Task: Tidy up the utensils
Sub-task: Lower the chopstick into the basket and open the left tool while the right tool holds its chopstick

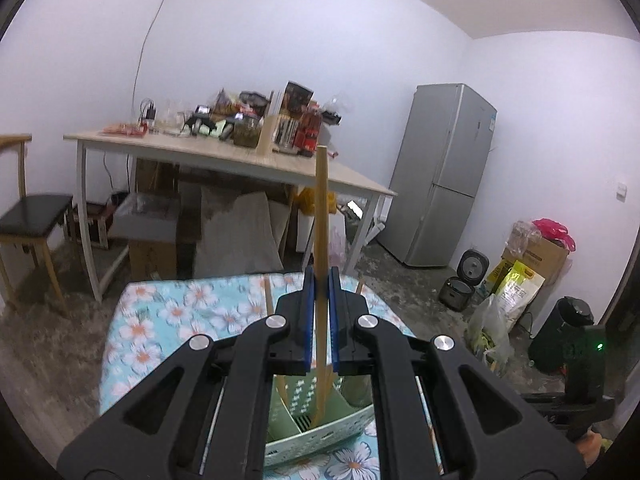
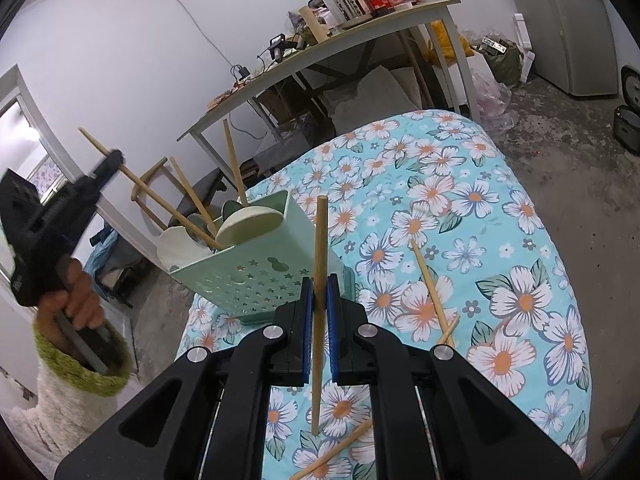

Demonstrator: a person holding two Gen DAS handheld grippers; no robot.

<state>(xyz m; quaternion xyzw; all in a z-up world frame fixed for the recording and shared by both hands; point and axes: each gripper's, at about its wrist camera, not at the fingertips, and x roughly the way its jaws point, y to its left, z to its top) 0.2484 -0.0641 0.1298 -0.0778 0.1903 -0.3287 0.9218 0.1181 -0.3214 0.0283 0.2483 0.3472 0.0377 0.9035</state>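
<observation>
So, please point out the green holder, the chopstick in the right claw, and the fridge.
Holder point(image 2: 256, 284): right wrist view, on its perforated front wall.
Chopstick point(image 2: 320, 240): right wrist view, on the shaft above the right claw point(image 2: 319, 284).
Fridge point(image 1: 440, 176): left wrist view, on its door.

Each claw is built of black plastic arms, fixed with round silver screws, and fitted with blue ribbed pads: the left claw point(image 1: 320, 312), the right claw point(image 2: 319, 312). A fluffy white sleeve point(image 2: 68, 408) with a green cuff is worn
</observation>
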